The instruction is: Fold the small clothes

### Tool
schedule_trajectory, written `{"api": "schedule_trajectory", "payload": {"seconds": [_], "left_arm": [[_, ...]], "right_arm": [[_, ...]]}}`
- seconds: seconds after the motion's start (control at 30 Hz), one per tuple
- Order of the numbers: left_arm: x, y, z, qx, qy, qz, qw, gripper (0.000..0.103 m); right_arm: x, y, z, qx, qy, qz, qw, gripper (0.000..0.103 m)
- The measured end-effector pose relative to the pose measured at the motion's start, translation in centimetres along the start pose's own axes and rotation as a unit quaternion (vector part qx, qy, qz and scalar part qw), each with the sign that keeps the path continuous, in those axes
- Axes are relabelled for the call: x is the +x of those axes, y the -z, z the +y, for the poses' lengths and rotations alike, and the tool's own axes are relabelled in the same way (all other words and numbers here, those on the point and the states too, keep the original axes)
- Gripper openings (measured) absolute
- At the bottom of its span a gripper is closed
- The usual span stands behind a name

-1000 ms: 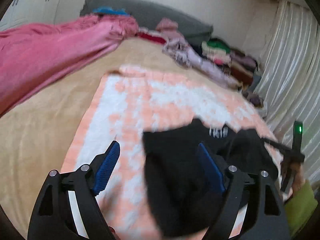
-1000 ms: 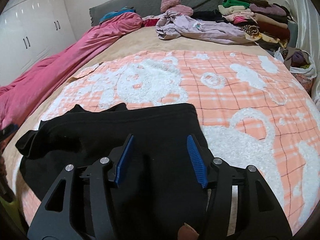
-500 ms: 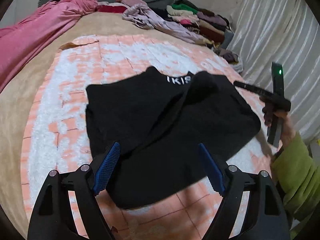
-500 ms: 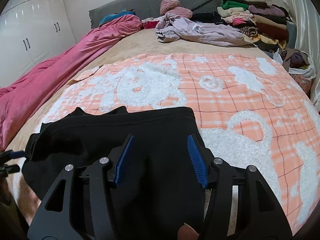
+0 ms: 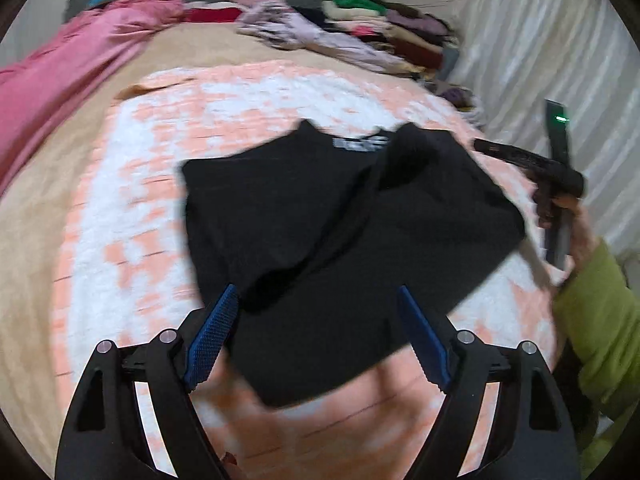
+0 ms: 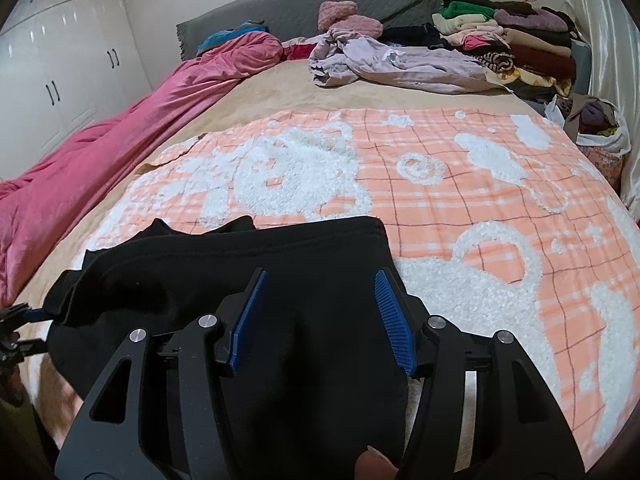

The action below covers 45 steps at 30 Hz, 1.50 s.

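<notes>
Left tongs (image 5: 316, 332): blue pads spread wide, nothing between them, poised above the near edge of the black garment (image 5: 340, 232). No contact visible.

Right tongs (image 6: 320, 320): pads parted, about half way, hanging over the same black garment (image 6: 240, 300); cloth runs beneath both fingers, but whether the pads press on it I cannot tell, as the dark fabric swallows the tips. Reads as not clamped.

Black garment: lies spread and partly doubled over on the orange-and-white checked blanket (image 6: 460, 200), toward the bed's near edge. A white-lettered label (image 5: 360, 143) shows at its far edge in the left view, blurred, unreadable.

In the left view the right tongs' handle (image 5: 556, 176) sits in a hand (image 5: 576, 224) with a green sleeve (image 5: 600, 328), at the garment's right side.

Farther out: tan bedspread (image 6: 260, 96) under the blanket; pink duvet (image 6: 120, 144) along the bed's left edge; lilac crumpled clothing (image 6: 392, 64) and a stack of folded clothes (image 6: 516, 44) at the far right corner; grey headboard (image 6: 320, 4); white wardrobe (image 6: 60, 60) beyond the left edge.
</notes>
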<state>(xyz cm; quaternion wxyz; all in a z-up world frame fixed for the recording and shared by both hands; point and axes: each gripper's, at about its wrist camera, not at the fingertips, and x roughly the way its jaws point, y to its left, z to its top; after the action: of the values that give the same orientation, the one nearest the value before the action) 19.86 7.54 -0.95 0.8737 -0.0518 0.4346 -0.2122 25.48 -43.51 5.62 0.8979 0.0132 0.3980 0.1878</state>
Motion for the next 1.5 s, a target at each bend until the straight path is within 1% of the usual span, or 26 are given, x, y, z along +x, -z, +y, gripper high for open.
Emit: {"api": "schedule_trajectory", "payload": {"seconds": [0.1, 0.17, 0.27, 0.33, 0.37, 0.4, 0.43, 0.5, 0.57, 0.63, 0.67, 0.73, 0.77, 0.83, 0.87, 0.93, 1.0, 1.07, 1.1, 1.17, 1.23, 1.27, 1.3, 1.37, 1.43, 1.5], "left_arm": [[0.6, -0.5, -1.2, 0.018, 0.001, -0.009, 0.9998, 0.083], [1.5, -1.2, -1.3, 0.009, 0.012, -0.015, 0.9998, 0.084], [2.1, -3.0, -0.6, -0.010, 0.021, -0.043, 0.9988, 0.084], [1.5, -4.6, 0.6, -0.035, 0.022, -0.097, 0.9945, 0.084], [1.3, -4.9, 1.3, -0.051, 0.025, -0.112, 0.9921, 0.084], [1.1, -5.1, 2.3, -0.074, 0.027, -0.131, 0.9882, 0.089], [0.9, -5.2, 3.8, -0.105, 0.026, -0.154, 0.9821, 0.092], [0.7, -4.8, 6.1, -0.148, 0.009, -0.167, 0.9747, 0.093], [0.4, -4.4, 7.5, -0.177, -0.007, -0.152, 0.9724, 0.093], [-0.6, -4.0, 8.3, -0.182, 0.004, -0.145, 0.9726, 0.093], [-1.3, -3.6, 8.4, -0.172, 0.006, -0.134, 0.9758, 0.093], [-2.5, -2.4, 8.1, -0.151, -0.025, -0.108, 0.9822, 0.093], [-3.1, -1.2, 7.6, -0.139, -0.033, -0.092, 0.9855, 0.092], [-3.8, 0.1, 6.9, -0.136, -0.009, -0.075, 0.9878, 0.092], [-4.2, 0.3, 5.8, -0.126, 0.014, -0.077, 0.9890, 0.092], [-3.9, 0.0, 4.2, -0.108, 0.026, -0.071, 0.9913, 0.091], [-2.9, -0.3, 2.6, -0.091, 0.025, -0.054, 0.9941, 0.078], [-1.0, -0.1, 1.5, -0.072, 0.026, -0.020, 0.9969, 0.069], [0.1, 0.0, 1.1, -0.063, 0.015, -0.003, 0.9979, 0.064], [1.9, 0.1, 0.6, -0.047, 0.000, 0.019, 0.9987, 0.063], [2.6, -0.5, 0.0, -0.026, -0.019, 0.018, 0.9993, 0.063], [2.8, -1.2, -0.3, -0.015, -0.015, 0.009, 0.9997, 0.063], [3.0, -1.7, -0.3, -0.016, -0.005, 0.001, 0.9999, 0.064], [3.3, -3.2, 0.5, -0.035, 0.007, -0.021, 0.9992, 0.065], [3.5, -4.2, 1.4, -0.054, 0.007, -0.054, 0.9971, 0.069], [3.4, -4.8, 2.8, -0.075, -0.010, -0.081, 0.9938, 0.078]], "right_arm": [[-0.1, 0.0, -0.1, 0.003, -0.003, 0.000, 1.000, 0.048], [-0.1, 0.0, -0.1, 0.004, -0.003, 0.000, 1.000, 0.048], [0.0, 0.0, -0.2, 0.006, -0.003, 0.001, 1.000, 0.048], [0.0, -0.1, -0.5, 0.010, -0.002, 0.001, 1.000, 0.048], [0.1, -0.1, -0.7, 0.012, 0.000, 0.002, 1.000, 0.048], [0.2, -0.1, -0.8, 0.014, 0.002, 0.002, 1.000, 0.048], [0.3, -0.1, -1.1, 0.017, 0.004, 0.002, 1.000, 0.048], [0.4, -0.1, -1.4, 0.022, 0.008, 0.003, 1.000, 0.048], [0.6, 0.0, -1.6, 0.024, 0.010, 0.004, 1.000, 0.048], [0.7, 0.1, -1.6, 0.020, 0.015, 0.005, 1.000, 0.048], [0.7, 0.1, -1.5, 0.020, 0.016, 0.006, 1.000, 0.048], [0.8, 0.1, -1.5, 0.020, 0.014, 0.006, 1.000, 0.048], [0.8, 0.1, -1.4, 0.019, 0.014, 0.006, 1.000, 0.048], [0.8, 0.1, -1.3, 0.016, 0.015, 0.004, 1.000, 0.048], [0.8, 0.1, -1.2, 0.016, 0.013, 0.004, 1.000, 0.048], [0.7, 0.1, -1.1, 0.017, 0.011, 0.004, 1.000, 0.048], [0.6, 0.1, -0.8, 0.013, 0.009, 0.004, 1.000, 0.048], [0.2, 0.0, -0.7, 0.012, 0.005, -0.001, 1.000, 0.048], [0.0, -0.1, -0.7, 0.014, 0.001, -0.003, 1.000, 0.048], [-0.3, -0.3, -0.7, 0.016, -0.001, -0.007, 1.000, 0.048], [-0.5, -0.4, -0.8, 0.019, -0.002, -0.009, 1.000, 0.048], [-0.5, -0.4, -0.8, 0.021, -0.003, -0.009, 1.000, 0.048], [-0.5, -0.5, -0.9, 0.022, -0.004, -0.009, 1.000, 0.048], [-0.5, -0.4, -1.1, 0.025, -0.003, -0.009, 1.000, 0.048], [-0.5, -0.4, -1.1, 0.026, -0.003, -0.008, 1.000, 0.048], [-0.4, -0.4, -1.2, 0.026, -0.001, -0.008, 1.000, 0.048]]}}
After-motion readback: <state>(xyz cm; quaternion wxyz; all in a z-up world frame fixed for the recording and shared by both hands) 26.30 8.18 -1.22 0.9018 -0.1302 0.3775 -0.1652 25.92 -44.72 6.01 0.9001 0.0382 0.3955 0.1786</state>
